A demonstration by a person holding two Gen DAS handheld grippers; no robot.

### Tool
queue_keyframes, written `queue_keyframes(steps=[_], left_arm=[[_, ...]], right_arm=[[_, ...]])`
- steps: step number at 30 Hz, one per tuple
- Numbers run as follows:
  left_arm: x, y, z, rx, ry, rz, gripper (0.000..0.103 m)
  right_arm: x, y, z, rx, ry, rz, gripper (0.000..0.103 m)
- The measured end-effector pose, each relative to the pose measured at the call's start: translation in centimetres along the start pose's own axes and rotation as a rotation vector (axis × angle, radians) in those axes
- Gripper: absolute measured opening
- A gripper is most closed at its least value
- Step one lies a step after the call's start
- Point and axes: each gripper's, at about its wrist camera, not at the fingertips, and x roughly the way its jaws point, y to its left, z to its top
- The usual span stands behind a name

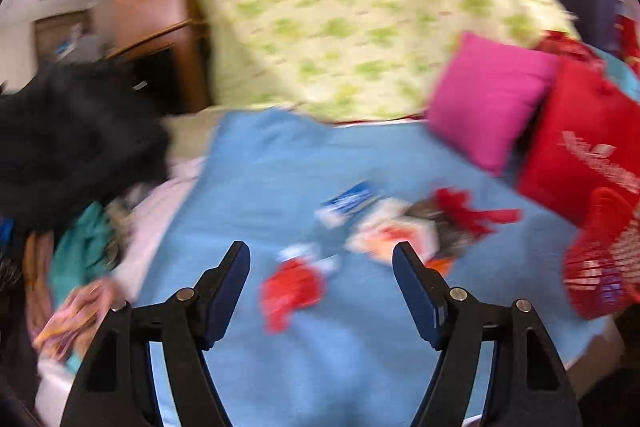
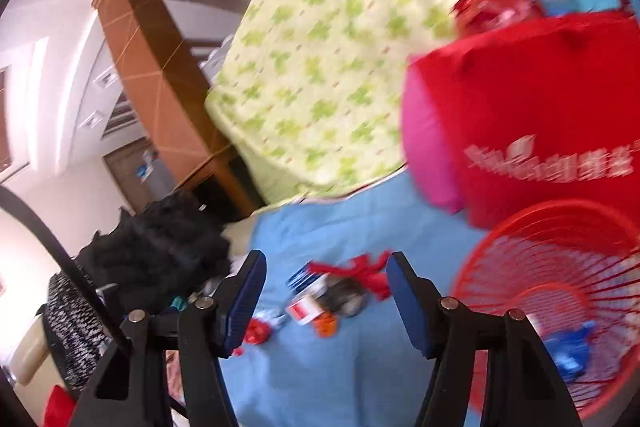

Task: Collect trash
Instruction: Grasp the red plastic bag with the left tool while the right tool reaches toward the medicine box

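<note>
Both tongs spread, nothing btwn them. Left tongs (image 1: 321,255) over blue bed cover (image 1: 248,163); trash pile (image 1: 384,223) just ahead, 12–1 o'clock. Right tongs (image 2: 326,265): red mesh basket (image 2: 560,291) at 3 o'clock, blue wrapper (image 2: 570,351) inside.

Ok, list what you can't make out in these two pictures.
- Trash pile on the blue blanket, left wrist view: motion blur, so the items can't be identified.
- Red mesh basket, right wrist view: cut off by the frame edge; the blue thing inside is blurred.
- Red bag lettering, both views: smeared, unreadable.
</note>
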Motion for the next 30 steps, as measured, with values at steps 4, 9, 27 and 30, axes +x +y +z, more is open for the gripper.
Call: queue_keyframes(steps=[4,9,27,30], left_arm=[[1.8,3.7,-2.5,-0.093,0.054,0.049,0.074],[5.1,4.0,-5.6,-0.144,0.132,0.049,0.074],[13.9,2.1,-5.0,-0.163,0.202,-0.06,0.074],[15.1,1.8,-5.2,-0.15,0.23,-0.062,0.074]], right_arm=[[5.2,1.6,-2.3,-0.006,0.101,0.018,0.066],[11.8,0.6,-6.4,0.026,0.258,-0.013,0.066],[27.6,4.4,-9.9,-0.105,0.395,0.044,0.066],[29.7,5.7,-9.8,-0.17,0.37,0.016,0.067]])
